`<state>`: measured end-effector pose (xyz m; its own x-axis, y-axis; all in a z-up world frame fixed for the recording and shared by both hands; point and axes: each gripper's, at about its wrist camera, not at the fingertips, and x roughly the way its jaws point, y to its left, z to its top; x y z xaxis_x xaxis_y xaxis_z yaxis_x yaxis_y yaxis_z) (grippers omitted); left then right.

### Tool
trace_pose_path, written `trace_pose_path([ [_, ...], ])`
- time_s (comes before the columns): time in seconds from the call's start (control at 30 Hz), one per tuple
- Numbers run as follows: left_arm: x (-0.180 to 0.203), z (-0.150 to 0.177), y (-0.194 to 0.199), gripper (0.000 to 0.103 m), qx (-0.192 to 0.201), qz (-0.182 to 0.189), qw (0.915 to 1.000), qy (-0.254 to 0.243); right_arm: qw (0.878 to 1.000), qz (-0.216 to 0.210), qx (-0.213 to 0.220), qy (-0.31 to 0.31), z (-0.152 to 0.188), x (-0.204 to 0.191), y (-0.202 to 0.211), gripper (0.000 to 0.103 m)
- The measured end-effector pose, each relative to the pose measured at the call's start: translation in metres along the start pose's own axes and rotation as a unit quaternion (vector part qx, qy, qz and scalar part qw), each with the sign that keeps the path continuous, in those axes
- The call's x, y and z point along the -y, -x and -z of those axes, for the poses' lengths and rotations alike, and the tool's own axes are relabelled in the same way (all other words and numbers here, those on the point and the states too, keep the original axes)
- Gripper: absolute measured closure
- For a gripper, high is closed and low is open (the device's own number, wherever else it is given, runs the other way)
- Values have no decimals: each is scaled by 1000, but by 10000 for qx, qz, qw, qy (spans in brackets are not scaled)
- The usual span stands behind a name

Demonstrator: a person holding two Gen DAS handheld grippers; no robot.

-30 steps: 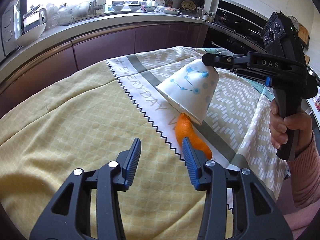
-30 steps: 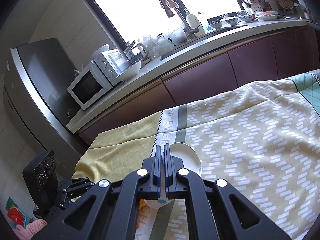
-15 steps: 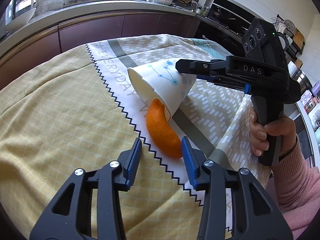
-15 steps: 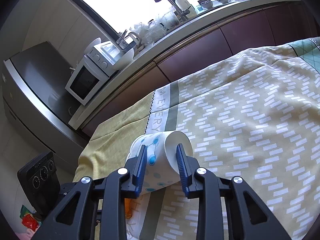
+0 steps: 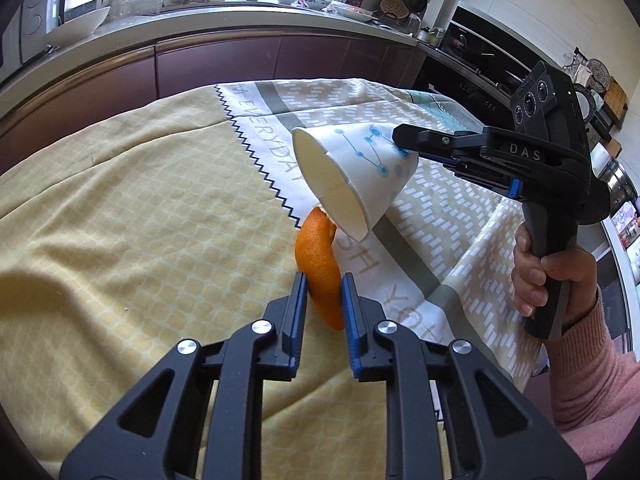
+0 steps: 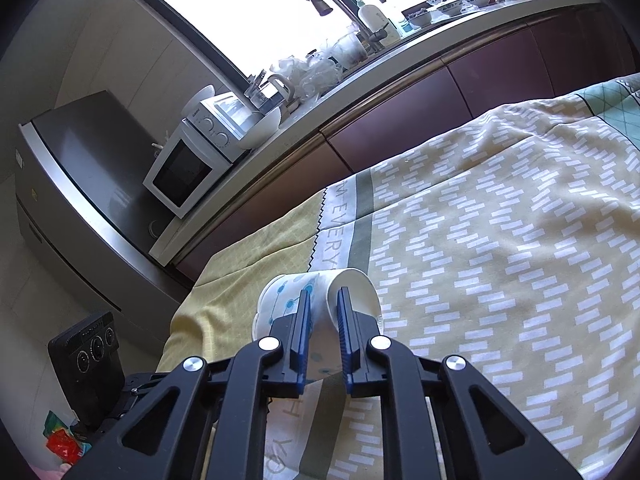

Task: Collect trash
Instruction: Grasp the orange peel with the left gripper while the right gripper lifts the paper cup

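Left wrist view shows the left gripper (image 5: 324, 300) just closing its jaws, now pinching the orange peel (image 5: 320, 264) on the cloth-covered worktop (image 5: 140, 220). The right gripper (image 6: 323, 320), jaws likewise just narrowed, clamps the tilted paper cup (image 5: 352, 176) above; judging by this, the peel has yet to go in the cup.

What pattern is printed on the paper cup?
Blue dots joined by thin lines on white paper cup; clearest in the left wrist view.

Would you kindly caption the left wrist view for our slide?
Left gripper closing on orange peel; right gripper tilts paper cup beside it.
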<state>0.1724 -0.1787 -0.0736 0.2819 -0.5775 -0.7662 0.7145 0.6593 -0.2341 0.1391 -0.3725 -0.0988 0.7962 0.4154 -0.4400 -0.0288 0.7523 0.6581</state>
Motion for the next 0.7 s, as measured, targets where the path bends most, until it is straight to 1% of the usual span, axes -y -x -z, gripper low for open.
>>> trace_pose_path([
  [0.1,-7,5,14,86,94,-113,9999,85,9999,-109,11,-44,2,-4,0,92],
  [0.17,-12,10,24,86,164,-177,9996,149,9998,-196,8,-74,3,-7,-1,94],
  [0.2,-14,13,29,86,202,-219,9994,177,9996,-267,-15,-95,4,-9,-2,97],
  [0.4,-28,34,56,86,332,-355,9982,363,9995,-314,-105,12,12,-24,-9,97],
  [0.47,-30,41,61,86,344,-399,9978,391,9990,-364,-249,-40,14,-24,-13,95],
  [0.5,-32,44,63,86,347,-415,9977,411,9991,-316,-295,-13,15,-25,-15,94],
  [0.57,-36,51,67,86,355,-404,9975,461,9991,-187,-377,52,20,-28,-18,78],
  [0.6,-37,53,69,86,364,-400,9974,485,9990,-155,-412,31,22,-27,-20,65],
  [0.63,-39,54,69,86,369,-406,9972,514,9990,-110,-424,30,23,-27,-20,61],
  [0.7,-40,58,71,86,385,-379,9970,547,9987,-80,-504,63,27,-28,-23,61],
])
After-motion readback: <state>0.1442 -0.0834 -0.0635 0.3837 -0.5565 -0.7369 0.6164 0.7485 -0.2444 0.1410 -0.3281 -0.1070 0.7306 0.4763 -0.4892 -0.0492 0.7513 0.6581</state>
